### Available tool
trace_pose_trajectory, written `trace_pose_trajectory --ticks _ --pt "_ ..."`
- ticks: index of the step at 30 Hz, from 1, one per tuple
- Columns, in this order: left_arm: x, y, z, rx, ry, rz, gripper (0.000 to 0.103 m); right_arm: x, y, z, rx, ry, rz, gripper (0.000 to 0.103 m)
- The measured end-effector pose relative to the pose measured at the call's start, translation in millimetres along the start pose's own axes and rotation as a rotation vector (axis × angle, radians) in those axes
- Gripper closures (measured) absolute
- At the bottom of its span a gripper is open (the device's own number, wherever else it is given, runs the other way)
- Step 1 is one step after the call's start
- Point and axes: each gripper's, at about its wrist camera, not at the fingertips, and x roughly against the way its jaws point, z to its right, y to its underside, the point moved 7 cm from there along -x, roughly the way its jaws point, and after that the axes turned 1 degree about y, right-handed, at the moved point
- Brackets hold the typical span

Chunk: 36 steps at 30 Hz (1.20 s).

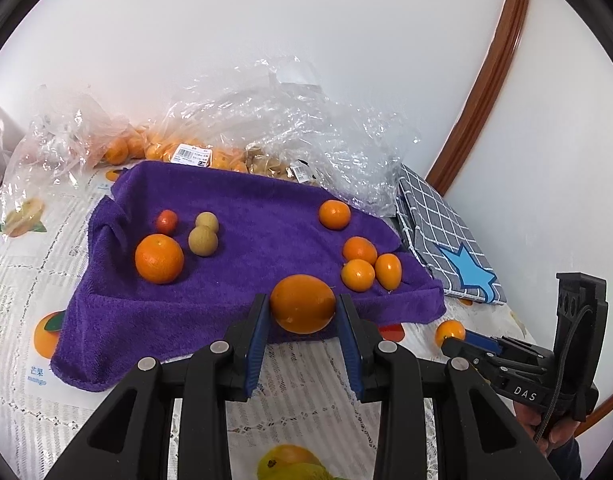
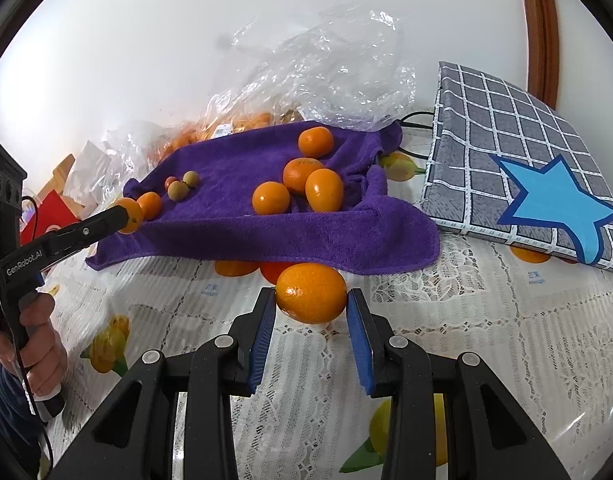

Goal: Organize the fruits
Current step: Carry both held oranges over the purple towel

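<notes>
Black gripper [image 1: 302,312] frame, blue pads [image 1: 256,344], silver screws, white lettering, dark sleeve

The towel [image 1: 266,216] is purple. The fruits on it are orange, and two small ones [image 1: 202,241] are tan. The cloth [image 2: 506,152] is gray with white checks and a blue star [image 2: 554,204]. The gripper pads [image 2: 262,340] are blue.

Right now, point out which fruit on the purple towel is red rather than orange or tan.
The small red fruit at the purple towel's far left, just left of the two tan fruits; every other fruit there is orange.
</notes>
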Motion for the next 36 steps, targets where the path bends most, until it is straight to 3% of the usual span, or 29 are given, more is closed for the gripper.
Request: trace_pose_trajectory --ticks 12,24,36 --pt "6.8 -6.2 -16.4 0.071 0.0 0.022 0.071 20.1 -23.0 -12.1 0.002 -0.002 0.038 0.067" --pt "32.1 -28.1 -58.7 0.162 -0.061 0.076 0.071 29.2 -66.4 -30.6 0.04 -0.02 0.084 0.067" --pt "21.8 -56.4 -79.3 0.161 -0.107 0.046 0.071 -15.2 -90.3 -28.7 0.036 -0.041 0.053 0.067"
